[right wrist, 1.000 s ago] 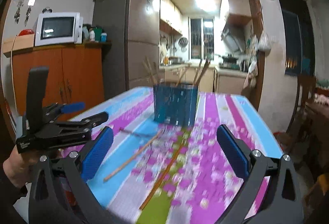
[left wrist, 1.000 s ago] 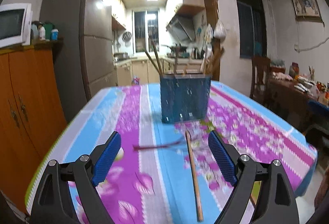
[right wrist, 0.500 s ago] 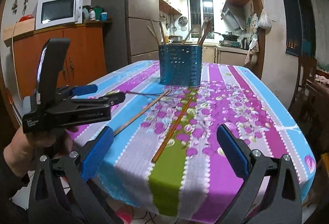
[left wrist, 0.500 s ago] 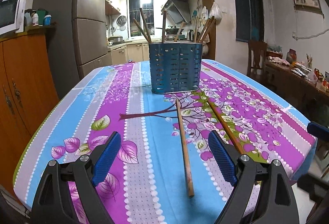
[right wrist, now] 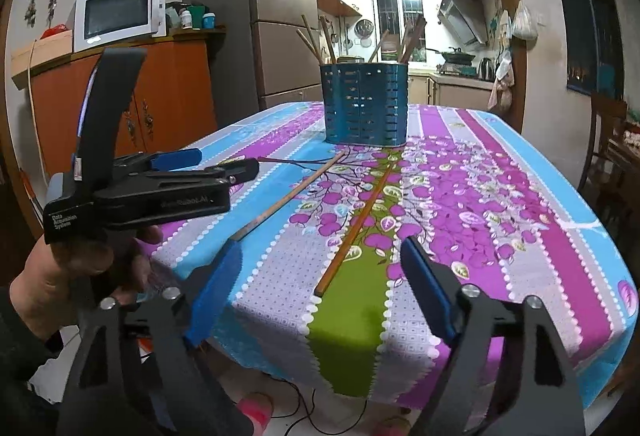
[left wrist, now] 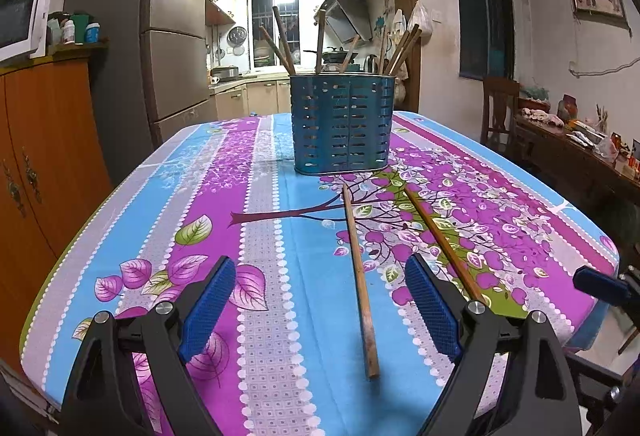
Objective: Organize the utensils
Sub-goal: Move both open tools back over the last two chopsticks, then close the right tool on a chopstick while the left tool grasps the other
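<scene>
Lit kitchen (left wrist: pixel 276 35) beyond fridge (left wrist: pixel 176 47), orange cabinet (left wrist: pixel 44 139)

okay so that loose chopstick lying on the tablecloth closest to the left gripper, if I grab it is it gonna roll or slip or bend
The chopstick looks like a thin, straight wooden stick, so it is probably stiff and very light. It lies flat on the soft tablecloth, so it may roll sideways if nudged. Being so slim, it could pivot between the pads of the left hand-held gripper unless gripped near its middle.

Tablecloth (left wrist: pixel 280 316) open up to holder (left wrist: pixel 342 123), seemingly unobstructed
</scene>
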`<state>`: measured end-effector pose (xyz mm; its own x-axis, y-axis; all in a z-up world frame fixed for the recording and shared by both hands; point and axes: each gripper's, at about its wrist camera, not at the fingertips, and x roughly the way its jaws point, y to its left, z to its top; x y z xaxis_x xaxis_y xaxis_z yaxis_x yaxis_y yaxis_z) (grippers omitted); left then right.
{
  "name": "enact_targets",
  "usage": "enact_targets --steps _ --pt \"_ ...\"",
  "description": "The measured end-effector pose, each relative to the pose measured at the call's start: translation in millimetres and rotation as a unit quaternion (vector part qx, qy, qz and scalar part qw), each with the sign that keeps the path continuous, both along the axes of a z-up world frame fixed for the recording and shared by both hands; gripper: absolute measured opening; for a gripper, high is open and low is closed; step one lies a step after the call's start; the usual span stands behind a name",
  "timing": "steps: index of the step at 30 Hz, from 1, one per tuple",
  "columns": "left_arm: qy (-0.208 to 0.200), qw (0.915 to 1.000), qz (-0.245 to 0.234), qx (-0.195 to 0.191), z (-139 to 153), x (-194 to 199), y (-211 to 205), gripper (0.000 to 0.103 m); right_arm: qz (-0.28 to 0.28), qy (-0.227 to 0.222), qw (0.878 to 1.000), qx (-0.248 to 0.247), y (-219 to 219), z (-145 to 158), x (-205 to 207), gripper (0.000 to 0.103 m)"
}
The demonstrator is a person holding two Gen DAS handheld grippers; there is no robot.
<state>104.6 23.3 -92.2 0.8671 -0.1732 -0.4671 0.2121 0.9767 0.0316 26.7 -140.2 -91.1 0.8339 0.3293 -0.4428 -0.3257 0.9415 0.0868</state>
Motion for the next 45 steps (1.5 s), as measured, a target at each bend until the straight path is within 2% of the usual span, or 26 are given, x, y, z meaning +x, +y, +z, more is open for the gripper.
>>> enact_targets --steps 2,7,10,16,22,26,30,35,40,45 --pt "-0.002 1.0000 0.000 -0.002 0 -1 2 0.087 0.001 0.000 1.000 0.002 0 -2 0 0.068" --pt "-0.019 0.9998 0.003 -0.010 0 -11 10 0.087 0.004 0.012 1.000 0.002 3 -11 2 0.040" --pt "-0.029 0.9994 0.003 -0.020 -4 -20 19 0.087 0.006 0.019 1.000 0.002 6 -18 5 0.037" --pt "-0.018 0.9993 -0.018 -0.027 -22 -30 26 0.085 -0.002 0.019 1.000 0.000 11 -29 9 0.028" --pt "-0.017 0.9980 -0.056 -0.024 -31 -37 18 0.078 -0.012 0.019 1.000 -0.005 14 -36 18 0.022" --pt "-0.008 0.9963 -0.084 -0.018 -41 -36 8 0.069 -0.018 0.014 1.000 -0.017 17 -38 17 0.018" --pt "0.003 0.9944 -0.105 -0.014 -50 -34 0 0.054 -0.020 0.014 0.999 -0.021 15 -37 17 0.013" --pt "0.005 0.9931 -0.117 -0.003 -56 -33 -10 0.044 -0.023 0.013 0.999 -0.022 9 -38 14 0.011" --pt "0.003 0.9925 -0.122 -0.005 -56 -35 -16 0.019 -0.032 0.012 0.999 -0.019 1 -37 12 0.011" --pt "-0.002 0.9918 -0.128 -0.003 -58 -38 -26 0.018 -0.040 0.005 0.999 -0.020 -5 -34 13 0.011"
